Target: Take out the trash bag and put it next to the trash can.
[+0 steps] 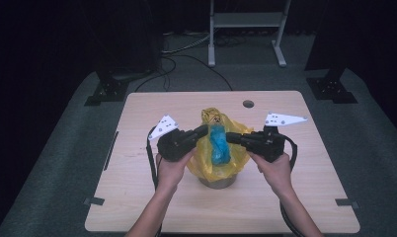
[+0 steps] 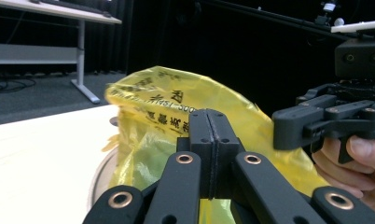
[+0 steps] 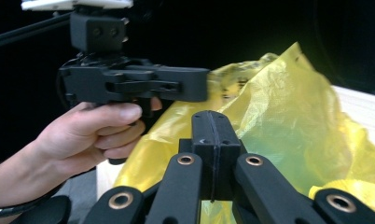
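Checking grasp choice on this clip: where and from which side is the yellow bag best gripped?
Probably its loose upper edge, one side each. The yellow bag lines a small bin and stands open, so thin film rises at left and right. The left gripper and right gripper would best come in level from opposite sides.

High view overhead; claw views close (sharing yellow bag (image 1: pixel 218 148)).

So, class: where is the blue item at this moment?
In the high view, the blue item lies inside the yellow bag lining a small bin at the table's centre, between the two grippers.
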A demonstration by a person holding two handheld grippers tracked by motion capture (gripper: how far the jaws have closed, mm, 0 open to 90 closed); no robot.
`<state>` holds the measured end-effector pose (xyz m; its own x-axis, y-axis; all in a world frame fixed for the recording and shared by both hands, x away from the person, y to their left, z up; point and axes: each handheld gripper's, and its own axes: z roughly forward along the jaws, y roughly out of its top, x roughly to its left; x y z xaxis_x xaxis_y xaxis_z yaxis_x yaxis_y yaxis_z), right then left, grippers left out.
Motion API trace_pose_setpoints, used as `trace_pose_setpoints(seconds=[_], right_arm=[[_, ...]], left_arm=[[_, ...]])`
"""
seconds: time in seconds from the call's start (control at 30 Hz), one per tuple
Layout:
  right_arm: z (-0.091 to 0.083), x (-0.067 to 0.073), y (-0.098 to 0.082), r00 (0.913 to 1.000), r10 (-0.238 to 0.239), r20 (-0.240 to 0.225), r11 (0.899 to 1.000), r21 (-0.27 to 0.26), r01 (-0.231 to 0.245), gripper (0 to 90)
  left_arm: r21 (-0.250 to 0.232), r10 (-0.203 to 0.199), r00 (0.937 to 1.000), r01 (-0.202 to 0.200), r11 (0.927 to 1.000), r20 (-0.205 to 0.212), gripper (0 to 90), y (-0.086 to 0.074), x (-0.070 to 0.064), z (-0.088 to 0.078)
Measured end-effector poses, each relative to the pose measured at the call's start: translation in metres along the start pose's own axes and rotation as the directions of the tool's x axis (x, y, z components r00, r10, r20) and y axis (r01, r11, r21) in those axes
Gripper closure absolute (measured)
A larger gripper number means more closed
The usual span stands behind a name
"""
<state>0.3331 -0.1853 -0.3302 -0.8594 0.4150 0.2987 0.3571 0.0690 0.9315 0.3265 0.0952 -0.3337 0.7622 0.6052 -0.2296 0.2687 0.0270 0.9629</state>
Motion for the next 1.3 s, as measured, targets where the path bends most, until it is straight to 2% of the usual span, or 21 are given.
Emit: trace_pose_setpoints(seconds=[0.2, 0.4, 0.53, 0.6, 0.63, 0.73, 0.9, 1.07, 1.17, 1.3], right_arm=[[0.020, 0.006, -0.001, 0.9981, 0.008, -0.061, 0.998, 0.059, -0.004, 90.0], [0.030, 0.004, -0.006, 0.9968, 0.026, -0.076, 0.995, 0.097, -0.018, 88.6], [0.032, 0.004, -0.008, 0.9971, 0.038, -0.066, 0.993, 0.116, -0.030, 74.3], [0.033, 0.004, -0.008, 0.9972, 0.038, -0.065, 0.992, 0.123, -0.030, 70.0], [0.034, 0.004, -0.008, 0.9968, 0.046, -0.065, 0.992, 0.124, -0.038, 64.6], [0.034, 0.003, -0.009, 0.9955, 0.068, -0.067, 0.990, 0.125, -0.059, 56.3], [0.036, 0.004, -0.009, 0.9966, 0.072, -0.040, 0.989, 0.131, -0.066, 48.3], [0.037, 0.007, -0.010, 0.9988, 0.046, 0.015, 0.991, 0.129, -0.048, 51.3], [0.037, 0.008, -0.010, 0.9981, 0.020, 0.058, 0.991, 0.133, -0.028, 58.5], [0.040, 0.006, -0.011, 0.9957, 0.003, 0.093, 0.990, 0.142, -0.017, 70.7]], left_arm=[[0.020, 0.005, 0.9998, -0.005, 0.9998, 0.018, 90.0, -0.002, -0.005, 0.008], [0.031, 0.012, 0.9996, -0.013, 0.9994, 0.027, 90.0, -0.004, -0.007, 0.011], [0.035, 0.013, 0.9995, -0.014, 0.9993, 0.027, 90.0, -0.004, -0.007, 0.012], [0.037, 0.014, 0.9995, -0.015, 0.9992, 0.029, 90.0, -0.004, -0.007, 0.012], [0.038, 0.015, 0.9995, -0.016, 0.9992, 0.030, 90.0, -0.004, -0.007, 0.012], [0.039, 0.016, 0.9993, -0.017, 0.9991, 0.033, 90.0, -0.004, -0.008, 0.013], [0.043, 0.019, 0.9991, -0.021, 0.9989, 0.037, 90.0, -0.004, -0.009, 0.014], [0.050, 0.022, 0.9988, -0.024, 0.9985, 0.044, 90.0, -0.005, -0.011, 0.016], [0.054, 0.021, 0.9986, -0.024, 0.9982, 0.048, 90.0, -0.006, -0.013, 0.018], [0.061, 0.020, 0.9985, -0.024, 0.9978, 0.051, 90.0, -0.008, -0.013, 0.020]])
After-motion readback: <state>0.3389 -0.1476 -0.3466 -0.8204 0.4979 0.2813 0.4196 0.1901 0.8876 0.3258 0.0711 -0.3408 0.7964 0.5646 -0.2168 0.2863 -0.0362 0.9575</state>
